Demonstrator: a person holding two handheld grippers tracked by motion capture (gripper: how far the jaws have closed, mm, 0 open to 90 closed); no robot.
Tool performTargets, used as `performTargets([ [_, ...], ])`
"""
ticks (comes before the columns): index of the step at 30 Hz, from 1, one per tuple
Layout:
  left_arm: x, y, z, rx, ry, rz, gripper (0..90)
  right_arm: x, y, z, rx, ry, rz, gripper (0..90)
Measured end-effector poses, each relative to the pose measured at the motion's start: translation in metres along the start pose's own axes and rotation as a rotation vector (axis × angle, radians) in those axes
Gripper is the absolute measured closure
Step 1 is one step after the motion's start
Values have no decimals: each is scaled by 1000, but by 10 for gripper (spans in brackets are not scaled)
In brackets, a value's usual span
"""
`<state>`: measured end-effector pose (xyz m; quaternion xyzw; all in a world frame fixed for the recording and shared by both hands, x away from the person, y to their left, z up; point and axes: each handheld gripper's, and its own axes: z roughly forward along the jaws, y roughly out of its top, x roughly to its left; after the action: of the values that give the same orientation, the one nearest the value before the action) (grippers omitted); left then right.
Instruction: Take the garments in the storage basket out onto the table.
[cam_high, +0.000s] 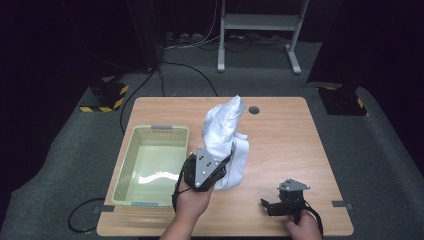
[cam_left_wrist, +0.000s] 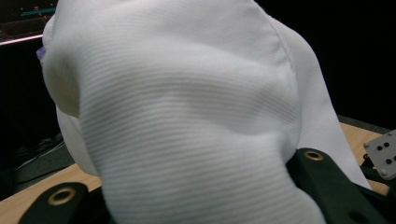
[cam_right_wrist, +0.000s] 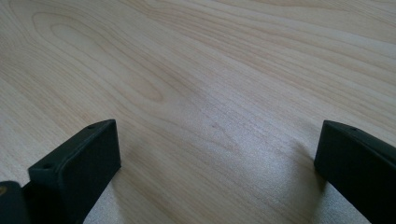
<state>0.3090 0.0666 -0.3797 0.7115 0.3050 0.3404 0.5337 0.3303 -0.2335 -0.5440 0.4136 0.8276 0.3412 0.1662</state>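
Your left gripper (cam_high: 212, 167) holds a white cloth (cam_high: 226, 135) up over the wooden table (cam_high: 285, 140), and your right gripper (cam_high: 272, 205) rests open near the front edge.

The table is the biggest thing here, and on its left part stands a pale green basket (cam_high: 131, 160), which looks empty inside. The white cloth is just to the right of the basket, near the middle of the table; it rises in a tall bunch and its lower end hangs down to the wood. In the left gripper view the cloth (cam_left_wrist: 187, 116) covers the space between the jaws, and the jaws are closed on its lower part. In the right gripper view your right gripper (cam_right_wrist: 217, 158) has its jaws wide apart, with bare wood (cam_right_wrist: 210, 70) between them. At the far edge of the table you see a small dark round hole (cam_high: 254, 109).
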Motion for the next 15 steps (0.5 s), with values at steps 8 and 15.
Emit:
performTargets([
  [8,-6,-2,7,1,-10,-7,611,0,0,0,0,2,3,0],
  [15,-11,-3,14,-2,-17,-13,611,0,0,0,1,-2,-4,0],
])
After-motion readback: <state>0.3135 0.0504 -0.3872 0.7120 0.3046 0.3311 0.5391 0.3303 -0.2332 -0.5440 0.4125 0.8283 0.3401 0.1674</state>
